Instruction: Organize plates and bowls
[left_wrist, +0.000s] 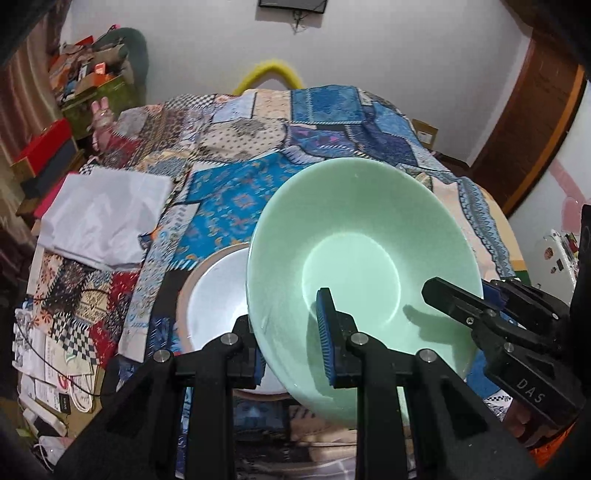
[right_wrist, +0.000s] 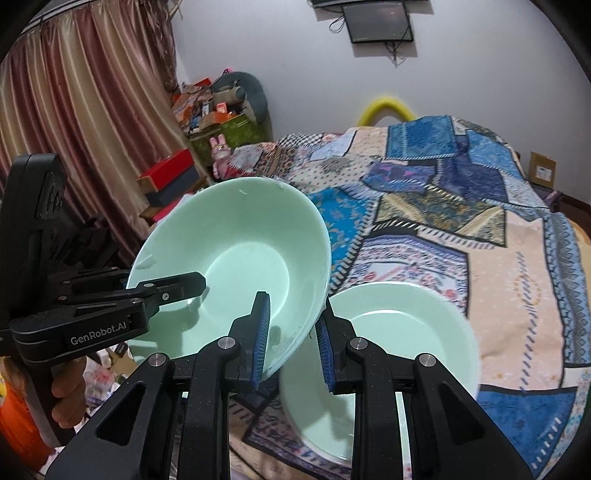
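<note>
2 grippers share 1 green bowl (left_wrist: 364, 266), lifted and tilted above the patchwork bedspread (left_wrist: 236, 199). Left gripper (left_wrist: 295, 347) pinches its near rim; right gripper (right_wrist: 291, 343) clamps the opposite edge, 1 pad inside, 1 outside. Glazed, rigid, probably slick and chippable, so grip the rim only and keep it level. Left view shows a white brown-rimmed bowl (left_wrist: 210, 306) below; right view instead shows a second green bowl (right_wrist: 402, 343) on the bed.

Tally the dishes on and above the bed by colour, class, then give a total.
Pale green bowl, held up by both grippers: 1
Pale green dish lying on the quilt: 1
White plate with a tan rim: 1
Total: 3
</note>
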